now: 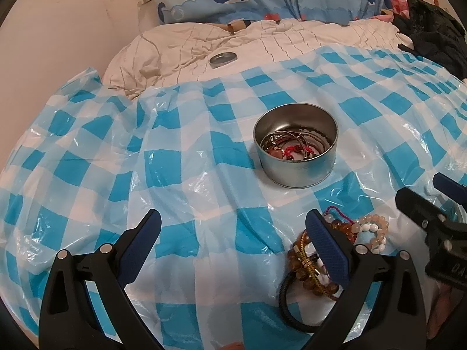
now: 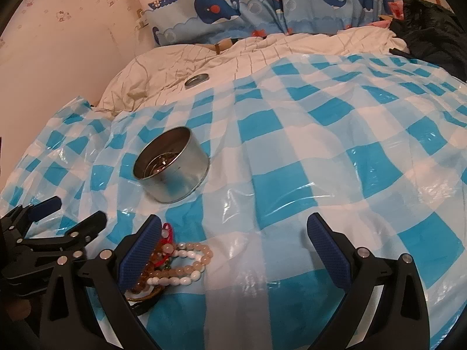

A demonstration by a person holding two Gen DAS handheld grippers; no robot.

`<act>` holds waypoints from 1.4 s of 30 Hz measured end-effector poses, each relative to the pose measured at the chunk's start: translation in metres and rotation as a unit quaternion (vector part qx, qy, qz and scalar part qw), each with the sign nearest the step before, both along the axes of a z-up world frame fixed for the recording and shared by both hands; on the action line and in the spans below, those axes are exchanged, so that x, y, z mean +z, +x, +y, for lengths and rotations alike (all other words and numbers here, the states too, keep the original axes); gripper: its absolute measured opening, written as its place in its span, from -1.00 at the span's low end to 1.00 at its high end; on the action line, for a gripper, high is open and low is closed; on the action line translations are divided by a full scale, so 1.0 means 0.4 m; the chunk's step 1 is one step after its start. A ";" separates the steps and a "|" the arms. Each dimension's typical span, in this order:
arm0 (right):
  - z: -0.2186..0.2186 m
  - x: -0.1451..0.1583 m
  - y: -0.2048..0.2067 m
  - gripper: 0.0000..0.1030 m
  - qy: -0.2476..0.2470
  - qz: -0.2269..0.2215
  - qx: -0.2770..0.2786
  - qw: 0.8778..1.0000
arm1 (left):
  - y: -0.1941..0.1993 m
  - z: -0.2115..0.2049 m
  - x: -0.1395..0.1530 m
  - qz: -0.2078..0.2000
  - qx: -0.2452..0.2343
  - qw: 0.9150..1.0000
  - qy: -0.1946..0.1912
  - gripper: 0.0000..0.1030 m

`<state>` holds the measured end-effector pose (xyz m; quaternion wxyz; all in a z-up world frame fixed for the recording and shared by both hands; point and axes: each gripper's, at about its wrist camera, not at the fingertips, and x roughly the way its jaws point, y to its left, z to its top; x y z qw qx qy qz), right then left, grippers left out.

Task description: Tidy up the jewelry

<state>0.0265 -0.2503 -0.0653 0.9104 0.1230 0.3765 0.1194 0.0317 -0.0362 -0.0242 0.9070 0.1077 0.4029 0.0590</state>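
Looking from the left wrist: left gripper (image 1: 233, 224) jaws wide apart, holding nothing; its right finger covers part of the bracelet pile (image 1: 344, 242) at near right, so the count of beaded strands is hard to make out; a black cord loop (image 1: 287, 306) is cut off behind the finger base; round metal tin (image 1: 295, 145) stands upright mid-scene beyond the pile, with rings and a red string inside, tangled and unclear; right gripper (image 1: 420, 192) enters at the right edge, mostly cropped.

Right wrist: right gripper (image 2: 233, 227) jaws wide apart, empty; its left finger hides part of the bracelet pile (image 2: 181, 262); tin (image 2: 172, 164) at far left, contents dim; left gripper (image 2: 67, 207) at near left, jaws apart; blue-white checked plastic sheet (image 2: 292, 160) over a cream quilt (image 2: 175, 61); tin lid (image 2: 197, 80) on the quilt; whale-print curtain (image 2: 233, 8) behind; black garment (image 2: 432, 20) far right.
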 end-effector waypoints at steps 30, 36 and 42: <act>-0.011 0.012 0.019 0.86 0.007 -0.002 -0.018 1.000 | 0.038 0.096 0.017 0.006 0.042 0.995 -0.091 0.85; 0.005 0.013 0.021 0.86 -0.003 0.002 0.000 1.000 | 0.035 0.144 0.021 0.008 0.052 0.988 -0.142 0.85; 0.001 0.011 0.022 0.86 0.003 0.009 -0.004 1.000 | 0.035 0.142 0.020 0.008 0.049 0.988 -0.145 0.85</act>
